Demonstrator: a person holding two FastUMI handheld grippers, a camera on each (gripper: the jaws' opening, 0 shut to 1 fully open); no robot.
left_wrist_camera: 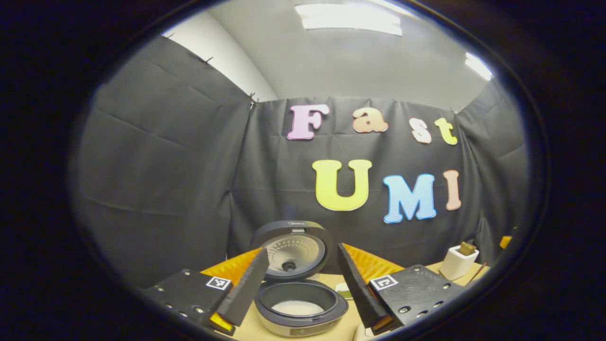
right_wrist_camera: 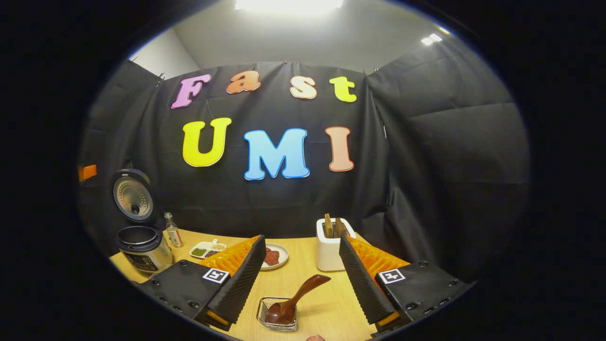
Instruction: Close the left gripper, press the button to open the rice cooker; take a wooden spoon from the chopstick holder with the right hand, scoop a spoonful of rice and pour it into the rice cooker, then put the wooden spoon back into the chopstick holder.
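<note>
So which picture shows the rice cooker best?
The left gripper view: the rice cooker sits close, between that gripper's fingers, lid up, white rice inside. In the right gripper view it stands small at the far left edge.

I see my left gripper (left_wrist_camera: 298, 284) spread wide, holding nothing; my right gripper (right_wrist_camera: 300, 279) likewise gapes, fingers apart.

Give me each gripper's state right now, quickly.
Left gripper: open, holding nothing, fingers either side of the open rice cooker.
Right gripper: open, holding nothing; wooden spoon lies ahead.
</note>
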